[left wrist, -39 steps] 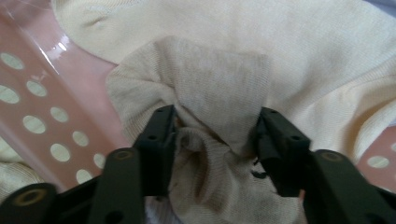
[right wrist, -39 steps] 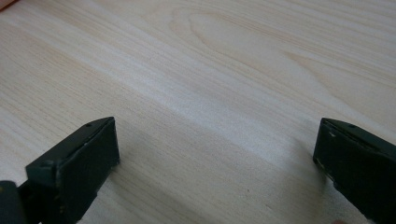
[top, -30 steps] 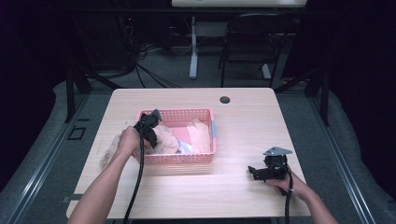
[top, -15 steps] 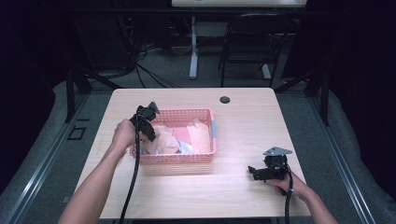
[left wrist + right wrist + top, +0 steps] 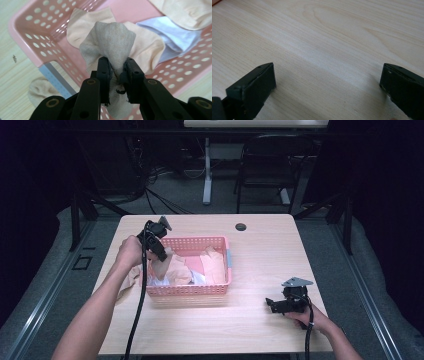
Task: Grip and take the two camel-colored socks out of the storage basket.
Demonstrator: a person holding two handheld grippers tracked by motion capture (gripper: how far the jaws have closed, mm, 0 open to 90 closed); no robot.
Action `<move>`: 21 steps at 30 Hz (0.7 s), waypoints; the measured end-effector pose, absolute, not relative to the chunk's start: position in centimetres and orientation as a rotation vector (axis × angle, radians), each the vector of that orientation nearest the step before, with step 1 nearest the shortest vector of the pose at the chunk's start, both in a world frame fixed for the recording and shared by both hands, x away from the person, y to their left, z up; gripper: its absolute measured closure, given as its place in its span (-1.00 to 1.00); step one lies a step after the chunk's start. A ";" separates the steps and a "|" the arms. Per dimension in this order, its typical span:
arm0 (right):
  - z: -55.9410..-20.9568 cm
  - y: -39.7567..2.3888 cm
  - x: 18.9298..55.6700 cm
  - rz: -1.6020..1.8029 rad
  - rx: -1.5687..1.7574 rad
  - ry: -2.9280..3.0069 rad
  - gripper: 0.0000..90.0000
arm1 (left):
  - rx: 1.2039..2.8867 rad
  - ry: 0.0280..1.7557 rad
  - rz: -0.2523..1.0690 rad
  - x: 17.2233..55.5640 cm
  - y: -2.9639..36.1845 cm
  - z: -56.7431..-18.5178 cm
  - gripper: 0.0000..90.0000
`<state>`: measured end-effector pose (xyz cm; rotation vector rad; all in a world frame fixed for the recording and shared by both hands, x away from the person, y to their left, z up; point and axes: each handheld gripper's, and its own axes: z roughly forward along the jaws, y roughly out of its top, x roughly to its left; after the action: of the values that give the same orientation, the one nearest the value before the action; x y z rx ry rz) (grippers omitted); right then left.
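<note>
Left of centre in the high view, the left hand-held gripper (image 5: 159, 246) hangs over the left end of the pink perforated plastic basket (image 5: 220, 242), its jaws clenched on a bunched beige knit sock (image 5: 110, 42) lifted above the basket. Peach cloths (image 5: 146, 47) and a pale blue cloth (image 5: 175, 37) lie inside. Another beige sock (image 5: 38, 90) lies on the light wooden desk (image 5: 265, 245) just outside the basket wall. At lower right, the right hand-held gripper (image 5: 272, 304) rests low over bare desk, jaws spread wide, grasping nothing.
</note>
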<state>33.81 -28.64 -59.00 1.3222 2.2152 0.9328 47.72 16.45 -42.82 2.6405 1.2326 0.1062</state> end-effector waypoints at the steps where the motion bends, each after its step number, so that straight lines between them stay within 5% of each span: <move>1: -59.0 -28.6 33.8 0.939 1.323 2.216 -1.00 | 2.641 1.225 0.115 47.7 16.4 -42.4 0.69; 21: -59.0 -28.6 33.8 0.933 1.318 2.222 -1.00 | 2.641 1.162 0.144 47.6 15.6 -37.9 0.69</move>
<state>33.80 -28.65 -58.98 1.3180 2.2215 0.9329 47.58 15.56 -37.87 2.6408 1.1620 0.1436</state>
